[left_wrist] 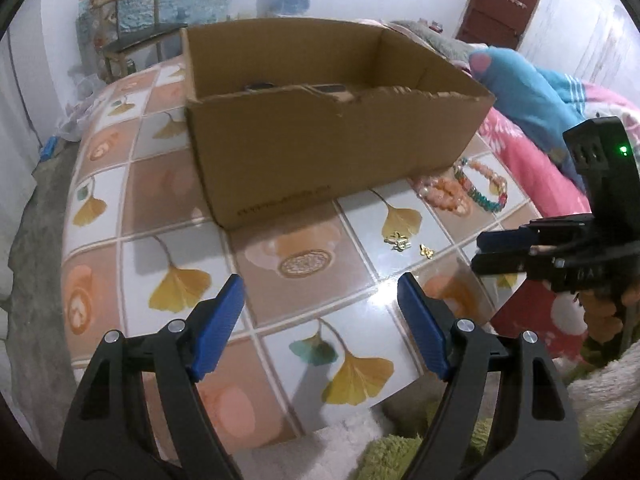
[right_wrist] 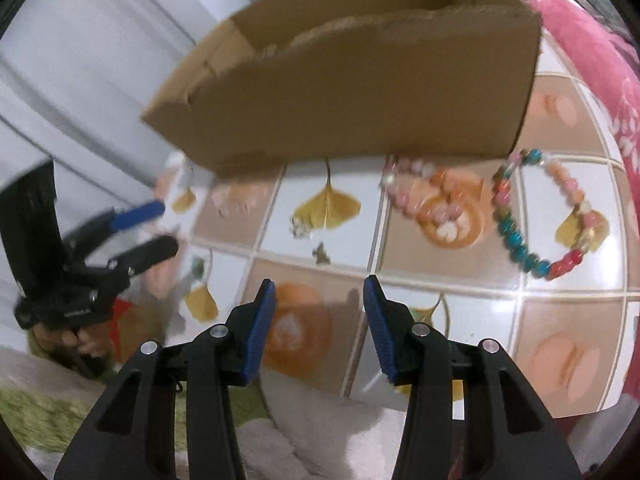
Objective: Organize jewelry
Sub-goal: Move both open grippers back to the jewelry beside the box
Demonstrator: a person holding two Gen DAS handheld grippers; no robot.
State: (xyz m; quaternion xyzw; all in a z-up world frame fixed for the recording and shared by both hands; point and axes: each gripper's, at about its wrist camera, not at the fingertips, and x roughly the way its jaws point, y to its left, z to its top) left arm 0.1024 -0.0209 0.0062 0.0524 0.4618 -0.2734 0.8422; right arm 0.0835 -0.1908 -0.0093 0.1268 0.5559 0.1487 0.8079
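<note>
Two bead bracelets, pink (right_wrist: 436, 200) and multicolored (right_wrist: 516, 240), lie on the tabletop (right_wrist: 560, 300) beside the cardboard box (left_wrist: 320, 128); only the left view shows dark items inside. Both grippers, left (left_wrist: 320, 312) and right (right_wrist: 320, 320), hover with jaws released, empty.

1. We see an open cardboard box (left_wrist: 320, 136) standing upright on the patterned tiles.
2. A pink bead bracelet (left_wrist: 442, 196) lies flat just beside the box's front corner.
3. A multicoloured bead bracelet (left_wrist: 486, 188) lies touching the pink one.
4. Two small gold charms (left_wrist: 408, 245) lie near each other, well in front of the box.
</note>
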